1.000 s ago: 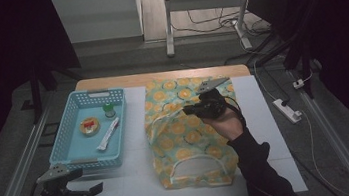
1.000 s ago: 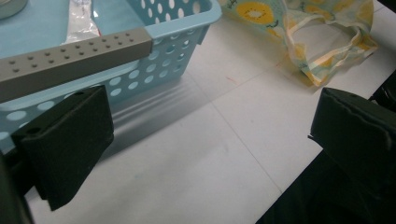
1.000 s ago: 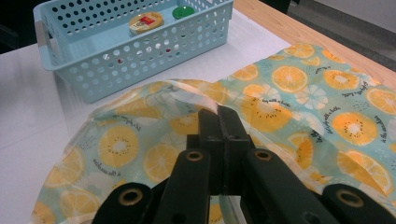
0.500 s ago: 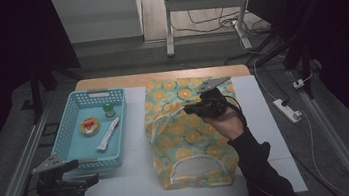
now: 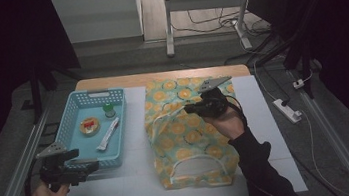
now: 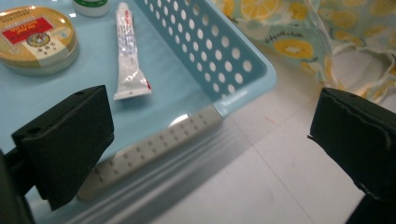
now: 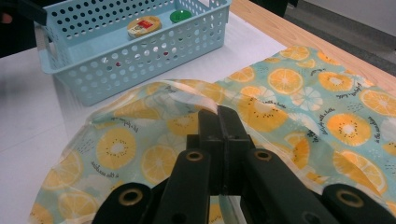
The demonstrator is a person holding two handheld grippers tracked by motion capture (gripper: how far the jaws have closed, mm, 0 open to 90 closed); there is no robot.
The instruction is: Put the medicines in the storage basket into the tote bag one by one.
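A bag (image 5: 188, 141) printed with orange and lemon slices lies flat on the white table. My right gripper (image 5: 190, 108) is shut on the bag's upper layer (image 7: 289, 93) near its left edge and holds that fold slightly raised; its jaws (image 7: 218, 116) meet on the fabric. A light-blue basket (image 5: 92, 93) at the left holds a round tin (image 5: 89, 125), a white tube (image 5: 107, 135) and a green-capped jar (image 5: 108, 109). My left gripper (image 5: 87, 165) hovers open at the basket's near right corner (image 6: 210, 51), nothing between its jaws (image 6: 210, 135). Tin (image 6: 35, 35) and tube (image 6: 128, 56) lie just beyond.
The table's wooden far edge (image 5: 160, 76) runs behind the bag and basket. Metal rails flank the table on both sides. A white power strip (image 5: 287, 109) lies on the floor at the right. Bare white tabletop (image 5: 132, 183) lies between basket and bag.
My left gripper has moved away from the person, up to the basket's near edge. The right gripper and the raised fold of the bag have stayed put.
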